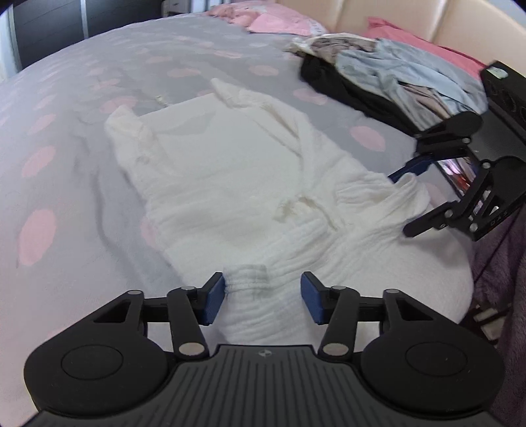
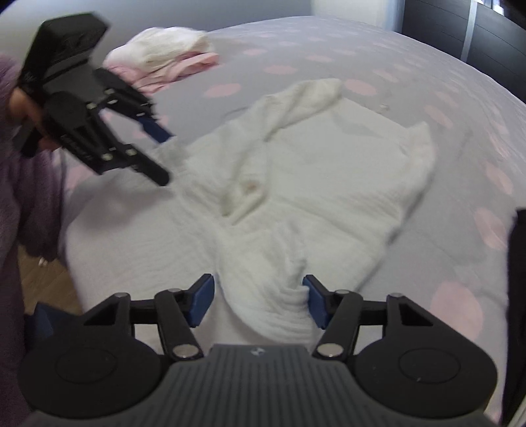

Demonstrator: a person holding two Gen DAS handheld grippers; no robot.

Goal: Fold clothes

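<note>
Centre of both frames: white crinkled-cotton garment [image 1: 250,184] spread on grey bed cover with pink spots [image 1: 65,138]. Left hand-held gripper [image 1: 263,297] jaws apart, cuff between, unpinched. Right hand-held gripper [image 2: 258,303] likewise apart over fabric. Mixed clothes pile [image 1: 388,78] upper right.

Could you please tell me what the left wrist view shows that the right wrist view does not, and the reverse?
Only the left wrist view shows the unfolded clothes pile, the pink pillow and the beige headboard. Only the right wrist view shows the folded stack of white and pink items, a purple sleeve and a strip of wooden floor. Both show the white garment spread on the dotted bedspread, and both grippers: the left gripper and the right gripper, each with open jaws around a bunch of the garment's near edge.
</note>
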